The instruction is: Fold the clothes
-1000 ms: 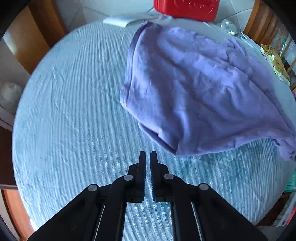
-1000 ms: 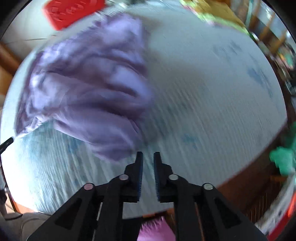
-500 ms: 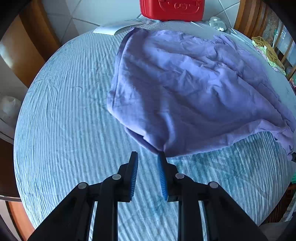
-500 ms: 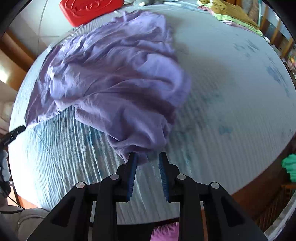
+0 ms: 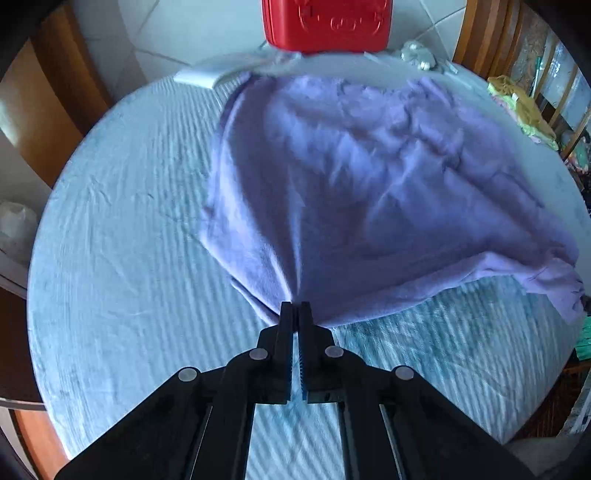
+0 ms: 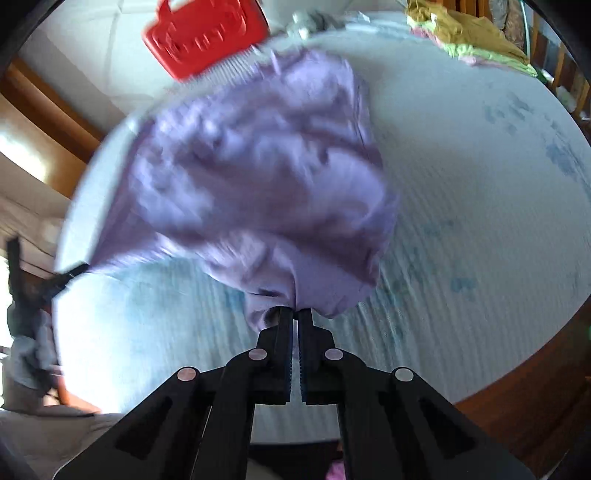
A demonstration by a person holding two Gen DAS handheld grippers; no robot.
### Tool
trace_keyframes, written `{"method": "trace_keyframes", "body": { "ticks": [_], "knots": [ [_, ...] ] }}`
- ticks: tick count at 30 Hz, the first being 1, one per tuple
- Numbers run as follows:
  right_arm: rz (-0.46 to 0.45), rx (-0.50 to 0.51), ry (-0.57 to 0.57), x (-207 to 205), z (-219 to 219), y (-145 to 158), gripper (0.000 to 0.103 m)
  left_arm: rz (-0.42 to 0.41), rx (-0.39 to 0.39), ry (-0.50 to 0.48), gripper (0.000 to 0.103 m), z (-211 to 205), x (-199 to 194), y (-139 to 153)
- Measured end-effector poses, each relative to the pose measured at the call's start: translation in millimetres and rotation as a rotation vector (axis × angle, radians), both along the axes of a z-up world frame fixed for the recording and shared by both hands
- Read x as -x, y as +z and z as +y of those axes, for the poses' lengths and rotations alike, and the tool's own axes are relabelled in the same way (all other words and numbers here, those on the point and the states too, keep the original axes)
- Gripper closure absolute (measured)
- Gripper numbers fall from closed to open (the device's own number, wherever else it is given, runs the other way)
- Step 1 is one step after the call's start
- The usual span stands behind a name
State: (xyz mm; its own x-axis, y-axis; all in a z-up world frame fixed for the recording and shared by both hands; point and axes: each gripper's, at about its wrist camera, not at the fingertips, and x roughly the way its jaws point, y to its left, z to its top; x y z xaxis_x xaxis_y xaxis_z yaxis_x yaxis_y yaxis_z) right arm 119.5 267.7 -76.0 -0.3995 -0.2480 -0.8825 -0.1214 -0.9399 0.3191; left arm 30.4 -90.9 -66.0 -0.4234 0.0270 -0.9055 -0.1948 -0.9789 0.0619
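The purple garment is spread over the striped blue cloth of the round desk, and it is reached from its near hem by both tongs at once. In the left wrist view the left tongs are seen at lower centre, their jaws having just been closing, and are now clamped together on the near left corner of the hem; from that pinch the fabric fans away toward the upper right of the frame. In the right wrist view the right tongs are likewise pressed together on a bunched corner of the garment, jaws just closed on it, with the cloth rising toward the upper left. The left tongs can be made out at the far left edge, holding the other end of the same hem. The hem is thus judged to run crosswise between the two grips, with the garment's body lying beyond both, toward the red case. A fold away from the holder would be carried along that line. Blur leaves the cloth's exact outline uncertain.
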Motion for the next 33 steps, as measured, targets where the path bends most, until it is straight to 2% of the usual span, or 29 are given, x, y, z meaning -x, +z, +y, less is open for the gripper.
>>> {"method": "trace_keyframes", "body": {
  "ticks": [3,5,8,11,16,21,26,29,33],
  "knots": [
    [0.071,0.068,-0.015,18,14,32,0.101,0.028,-0.004,0.016,0.102,-4,5,25],
    [0.118,0.109,-0.017,42,22,48,0.101,0.052,-0.011,0.023,0.102,0,28,30],
    [0.107,0.082,0.001,85,23,52,0.101,0.055,-0.017,0.037,0.102,-6,50,27],
    [0.089,0.070,-0.003,111,26,47,0.101,0.023,-0.060,0.089,0.100,-22,43,22],
    [0.061,0.096,-0.026,142,42,35,0.101,-0.049,-0.031,0.121,0.083,-36,22,-7],
    [0.036,0.087,-0.016,156,46,28,0.101,-0.114,-0.066,0.184,0.080,-45,20,-42],
    [0.018,0.073,-0.021,152,52,28,0.101,-0.118,-0.146,0.199,0.080,-39,27,-54],
    [0.012,0.067,-0.034,148,58,28,0.101,-0.130,-0.124,0.219,0.080,-34,31,-63],
    [0.010,0.068,-0.057,143,65,27,0.101,-0.091,-0.115,0.264,0.080,-34,35,-65]
  ]
}}
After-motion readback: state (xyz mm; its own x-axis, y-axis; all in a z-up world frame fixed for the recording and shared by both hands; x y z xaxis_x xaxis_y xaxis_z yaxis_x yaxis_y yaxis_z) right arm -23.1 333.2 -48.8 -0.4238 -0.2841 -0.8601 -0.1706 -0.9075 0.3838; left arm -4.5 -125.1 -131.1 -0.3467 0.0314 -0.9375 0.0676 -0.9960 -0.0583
